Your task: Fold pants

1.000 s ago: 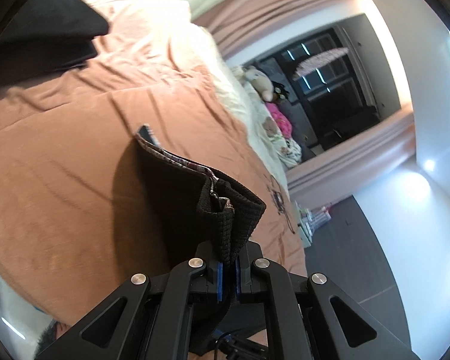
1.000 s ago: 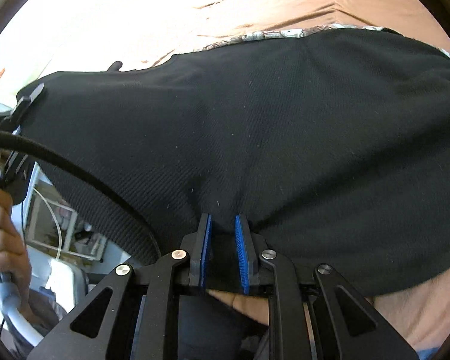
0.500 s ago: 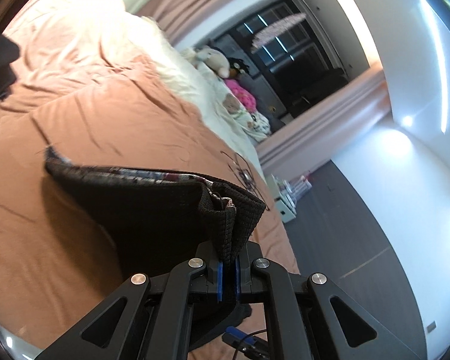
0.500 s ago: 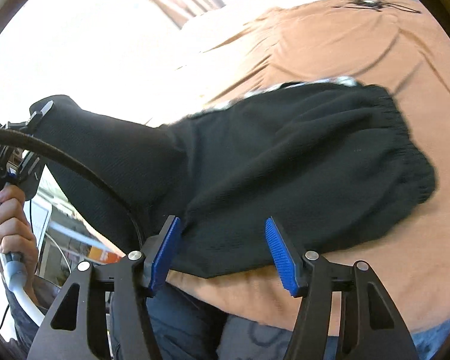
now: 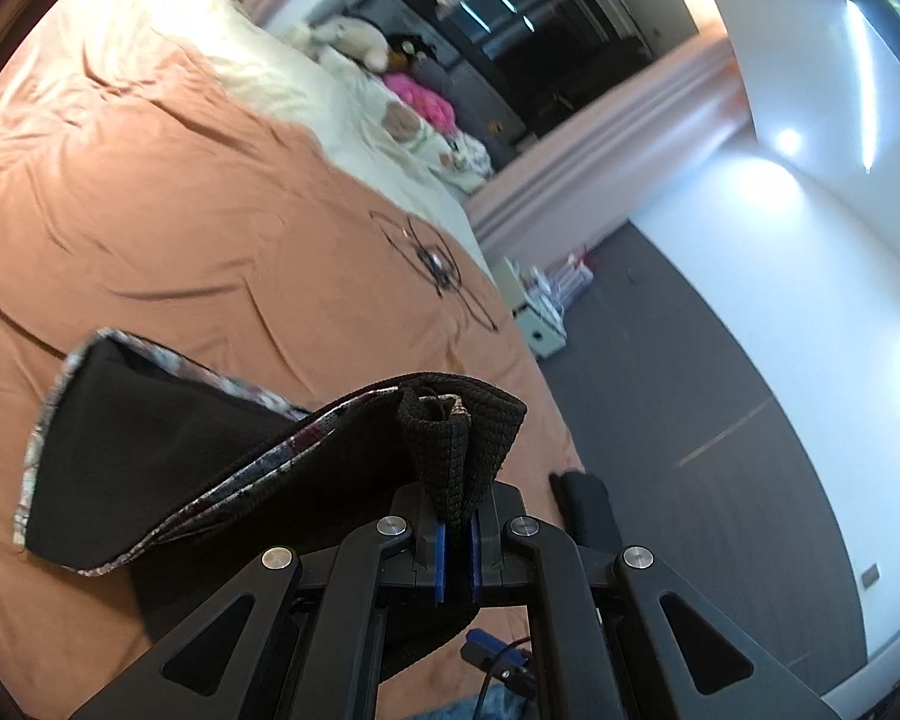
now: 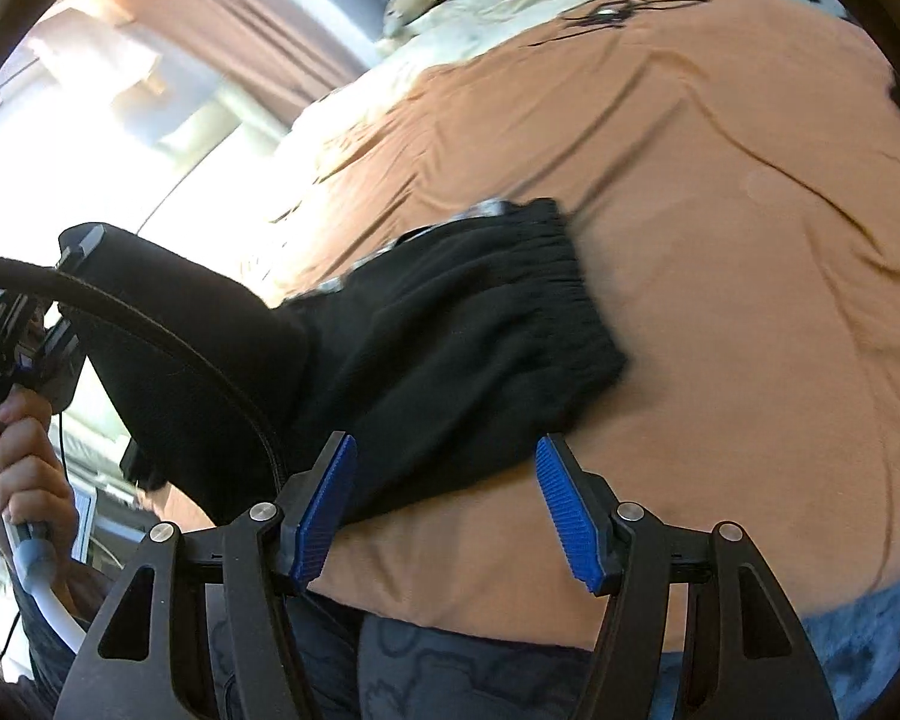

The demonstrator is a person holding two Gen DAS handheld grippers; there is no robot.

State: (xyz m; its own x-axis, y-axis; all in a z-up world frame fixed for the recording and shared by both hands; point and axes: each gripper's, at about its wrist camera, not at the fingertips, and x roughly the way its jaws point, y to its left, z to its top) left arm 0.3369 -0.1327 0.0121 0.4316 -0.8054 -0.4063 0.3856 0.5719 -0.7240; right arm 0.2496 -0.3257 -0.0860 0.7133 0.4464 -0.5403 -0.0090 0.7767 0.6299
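Fingers of my left gripper (image 5: 455,546) pinch a bunched knit corner of the pants (image 6: 450,348); my right gripper (image 6: 444,507) is opening, nothing between its pads. Beyond, soft, limp cloth (light, droops freely) lies on the orange bedspread (image 6: 720,240); I'd take the elastic waistband edge.
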